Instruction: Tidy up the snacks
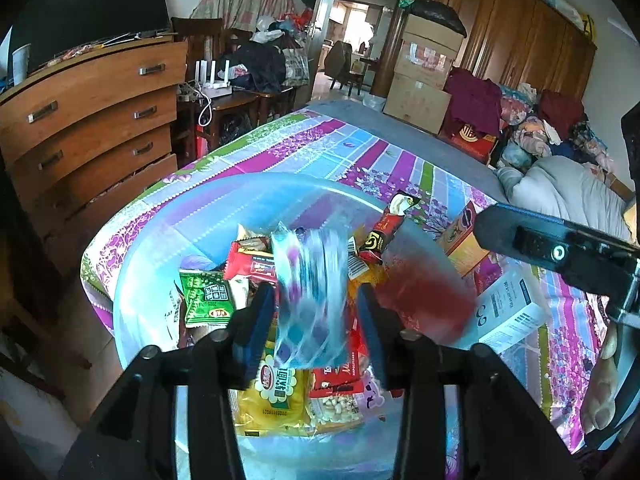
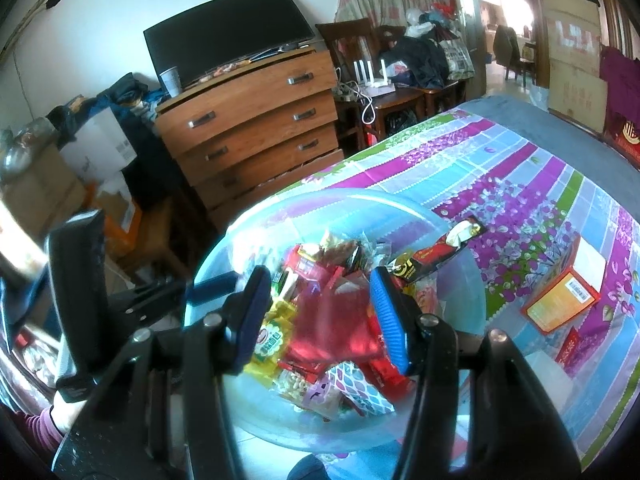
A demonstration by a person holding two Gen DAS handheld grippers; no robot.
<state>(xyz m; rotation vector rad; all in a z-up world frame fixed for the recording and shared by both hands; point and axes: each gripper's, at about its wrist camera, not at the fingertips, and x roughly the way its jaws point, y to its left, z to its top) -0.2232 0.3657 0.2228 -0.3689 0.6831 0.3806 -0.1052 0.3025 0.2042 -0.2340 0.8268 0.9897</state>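
1. Left wrist view. The left tongs (image 1: 316, 300) point down into the translucent blue basin (image 1: 160, 216), which stands on the bed (image 1: 400, 152) and holds the heaped snacks. Their jaws stand apart. A blurred blue-patterned packet (image 1: 308, 296) hangs between them, with a gap showing at the right pad, so it appears loose rather than pinched. For a clean drop, keep the tongs over the middle of the heap until the packet has landed. A red-and-black sachet (image 1: 384, 232) lies across the far rim and could slide out if knocked. A white box (image 1: 508, 308) lies on the bed just outside the basin, below the right tongs' body.

2. Right wrist view. The right tongs (image 2: 320, 292) hover over the same basin (image 2: 460, 280), with a blurred red packet (image 2: 332, 320) between the jaws. Whether the pads press on it cannot be told. If it is held, release it low and centred, well apart from the sachet (image 2: 436, 256) on the rim. An orange box (image 2: 560, 300) lies on the bed, apart from the basin; judged from here, it is yet to be sorted.
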